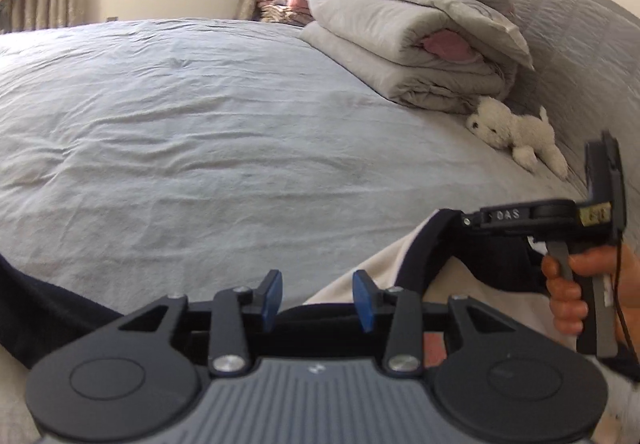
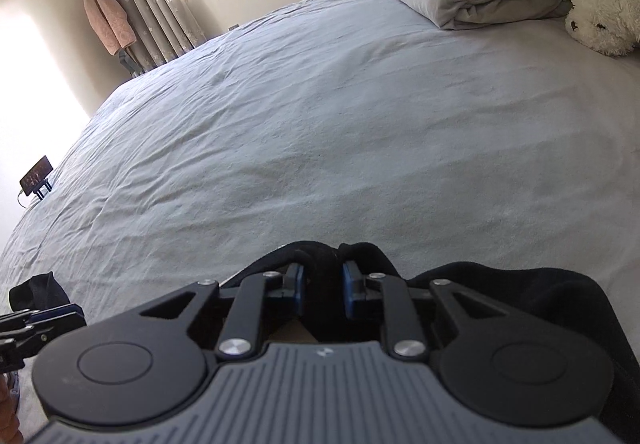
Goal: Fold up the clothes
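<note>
A garment of black [image 1: 424, 244] and cream [image 1: 400, 264] cloth lies at the near edge of the bed. My left gripper [image 1: 319, 300] is open, its blue pads apart just above the cloth, holding nothing. My right gripper [image 2: 323, 290] is shut on a fold of the black cloth [image 2: 320, 256] and lifts it off the sheet; in the left wrist view it [image 1: 460, 222] shows at the right, held by a hand, with the black collar edge pinched. More black cloth [image 2: 560, 296] hangs at the right of the right wrist view.
The bed sheet [image 1: 200, 132] is pale blue-grey and wrinkled. A folded grey duvet [image 1: 408, 44] and a white plush dog [image 1: 516, 132] lie at the far right. A phone on a stand [image 2: 37, 178] sits off the bed's left edge. Curtains and a window are behind.
</note>
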Motion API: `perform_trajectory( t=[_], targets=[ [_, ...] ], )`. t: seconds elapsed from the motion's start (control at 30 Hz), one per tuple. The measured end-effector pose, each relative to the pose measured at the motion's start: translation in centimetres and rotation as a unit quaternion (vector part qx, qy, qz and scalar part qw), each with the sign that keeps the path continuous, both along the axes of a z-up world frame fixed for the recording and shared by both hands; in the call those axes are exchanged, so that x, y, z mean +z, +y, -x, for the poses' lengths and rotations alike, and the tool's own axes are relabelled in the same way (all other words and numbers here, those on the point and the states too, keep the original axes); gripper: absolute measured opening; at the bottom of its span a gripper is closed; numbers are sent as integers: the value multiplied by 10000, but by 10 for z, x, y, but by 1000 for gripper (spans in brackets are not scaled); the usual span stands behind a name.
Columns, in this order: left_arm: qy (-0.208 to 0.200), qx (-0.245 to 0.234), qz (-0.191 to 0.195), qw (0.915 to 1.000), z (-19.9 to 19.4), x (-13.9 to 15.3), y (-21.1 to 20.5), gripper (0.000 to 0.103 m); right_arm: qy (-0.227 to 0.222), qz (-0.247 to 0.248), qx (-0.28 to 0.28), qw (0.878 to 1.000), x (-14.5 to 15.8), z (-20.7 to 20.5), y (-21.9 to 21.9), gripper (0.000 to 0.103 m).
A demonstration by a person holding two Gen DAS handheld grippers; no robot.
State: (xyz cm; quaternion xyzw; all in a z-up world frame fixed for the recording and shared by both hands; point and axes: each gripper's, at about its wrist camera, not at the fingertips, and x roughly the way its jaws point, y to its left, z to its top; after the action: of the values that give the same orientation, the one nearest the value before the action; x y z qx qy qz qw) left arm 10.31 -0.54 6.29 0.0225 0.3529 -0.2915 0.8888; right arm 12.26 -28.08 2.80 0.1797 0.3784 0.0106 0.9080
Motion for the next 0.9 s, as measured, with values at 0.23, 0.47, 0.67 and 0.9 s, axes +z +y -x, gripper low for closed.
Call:
perform_trajectory(
  t=[0.23, 0.47, 0.67, 0.9],
  targets=[
    [-784, -1183, -817, 9865, 32, -11, -26, 72, 69, 362, 497, 9981, 7, 3, 5, 26],
    [-951, -1447, -1035, 9794, 34, -26, -34, 47, 140, 716, 1003, 9923, 11, 6, 9, 26],
    [-997, -939, -774, 9875, 11, -15, -27, 10, -50, 584, 868, 9945, 10, 2, 1, 26],
    [-443, 706, 9, 9965, -43, -13, -13, 11, -292, 485, 768, 9954, 8, -7, 3, 26]
  ],
)
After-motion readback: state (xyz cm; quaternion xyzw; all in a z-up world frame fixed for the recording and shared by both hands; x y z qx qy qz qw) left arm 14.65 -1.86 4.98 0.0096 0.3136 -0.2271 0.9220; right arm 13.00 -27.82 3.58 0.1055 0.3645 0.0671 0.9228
